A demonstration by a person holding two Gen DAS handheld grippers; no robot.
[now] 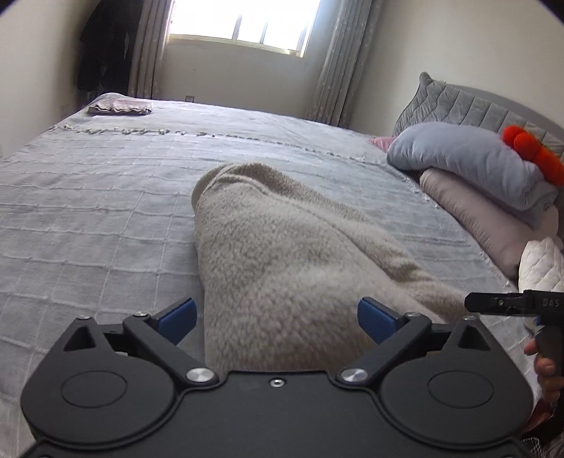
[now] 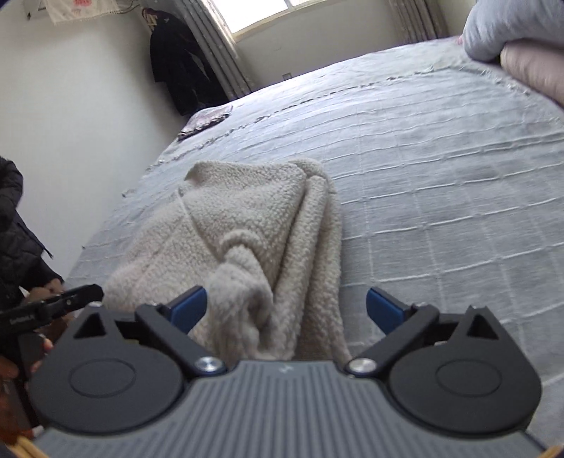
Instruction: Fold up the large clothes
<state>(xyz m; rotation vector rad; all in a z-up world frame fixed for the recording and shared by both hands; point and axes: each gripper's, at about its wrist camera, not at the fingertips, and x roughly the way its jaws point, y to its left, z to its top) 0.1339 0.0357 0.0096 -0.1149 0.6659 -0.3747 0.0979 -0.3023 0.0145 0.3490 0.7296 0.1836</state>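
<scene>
Both claws wide open and holding nothing, fleece garment bunched on the bed with its long axis running straight away from left claw and right claw, near end between both sets of jaws.

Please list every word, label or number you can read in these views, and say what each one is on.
"DAS": white letters on the right tool, cut off at the frame edge in the left wrist view.
Pale lettering on the left tool in the right wrist view: too blurred to read.
Red marks on the white cloth hanging on the wall: too small to read.
Small mark on the right tool's grey body: unreadable.
</scene>
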